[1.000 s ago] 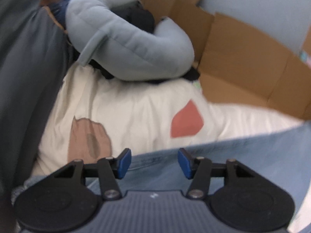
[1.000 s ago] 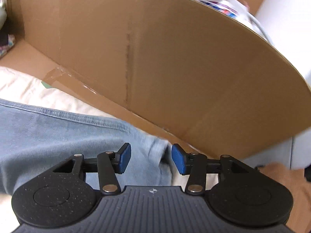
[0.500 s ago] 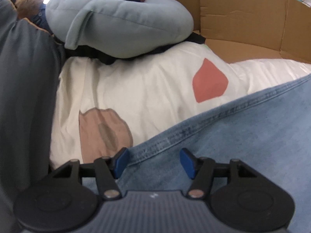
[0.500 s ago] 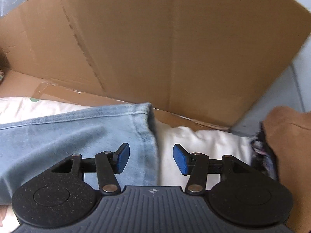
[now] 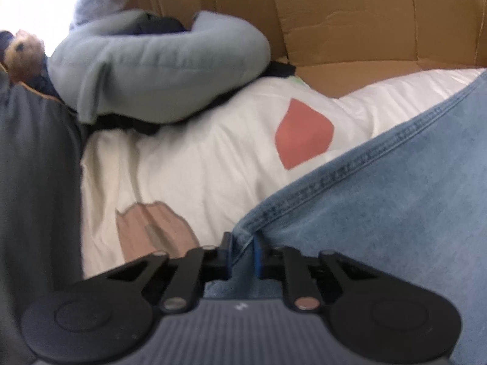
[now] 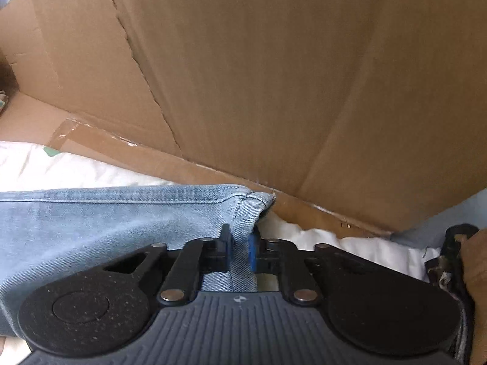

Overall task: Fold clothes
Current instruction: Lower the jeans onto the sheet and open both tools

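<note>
Now both our grippers, left (image 5: 242, 254) and right (image 6: 240, 251), are closing, fingers pinching the light-blue denim garment's (image 5: 380, 219) corners; its hem runs toward two o'clock.

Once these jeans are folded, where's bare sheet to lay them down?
Free: white sheet between the jeans hem, grey pillow and cardboard. Narrow strip between jeans corner and brown garment. Crowded: pillow pile. Both claws, left and right, are closing on denim.

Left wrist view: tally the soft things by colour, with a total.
Blue denim: 1, the jeans, pinched at a corner by the closing left gripper
White: 1, the printed sheet
Grey-blue: 1, the pillow
Dark grey: 1, the cloth
Tan: 1, the plush toy
Total: 5
</note>
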Tool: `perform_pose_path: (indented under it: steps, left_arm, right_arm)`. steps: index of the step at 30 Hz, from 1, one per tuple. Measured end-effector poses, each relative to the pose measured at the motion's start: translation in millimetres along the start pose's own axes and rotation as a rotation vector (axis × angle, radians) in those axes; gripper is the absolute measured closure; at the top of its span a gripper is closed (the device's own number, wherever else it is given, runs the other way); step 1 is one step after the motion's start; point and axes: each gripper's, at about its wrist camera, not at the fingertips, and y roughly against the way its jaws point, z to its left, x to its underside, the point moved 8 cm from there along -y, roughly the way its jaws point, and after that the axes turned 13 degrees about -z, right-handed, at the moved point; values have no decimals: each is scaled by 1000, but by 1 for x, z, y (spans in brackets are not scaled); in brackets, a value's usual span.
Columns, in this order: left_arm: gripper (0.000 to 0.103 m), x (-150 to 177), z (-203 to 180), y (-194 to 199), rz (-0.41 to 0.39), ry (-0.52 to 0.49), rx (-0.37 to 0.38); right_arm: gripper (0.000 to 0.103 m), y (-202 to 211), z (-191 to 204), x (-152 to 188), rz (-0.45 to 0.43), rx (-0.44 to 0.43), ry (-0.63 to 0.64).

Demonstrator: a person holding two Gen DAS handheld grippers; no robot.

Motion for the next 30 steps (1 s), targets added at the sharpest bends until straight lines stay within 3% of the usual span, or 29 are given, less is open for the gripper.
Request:
perform_pose_path:
  steps: [9,17,21,24,28,30]
  left_arm:
    - [91,-9,4,1,-35,0,-60]
    - [91,-5,10,-11,-30,36,-90]
    - [90,1,12,-23,-1,103,-78]
    - [85,0,12,-20,3,111,-87]
    - [80,-9,10,-9,-4,129,-95]
    - [79,-20,5,-3,-33,143,-66]
  right_arm:
    - [98,10,0,-21,-37,37,-8]
    - [98,-16,5,-26,5,64,12]
    - [97,-37,8,-15,51,88,32]
    - [92,-42,4,-17,48,99,3]
    - [71,-25,-10,-21,30,91,-38]
    - [69,-8,-17,-20,20,86,-32]
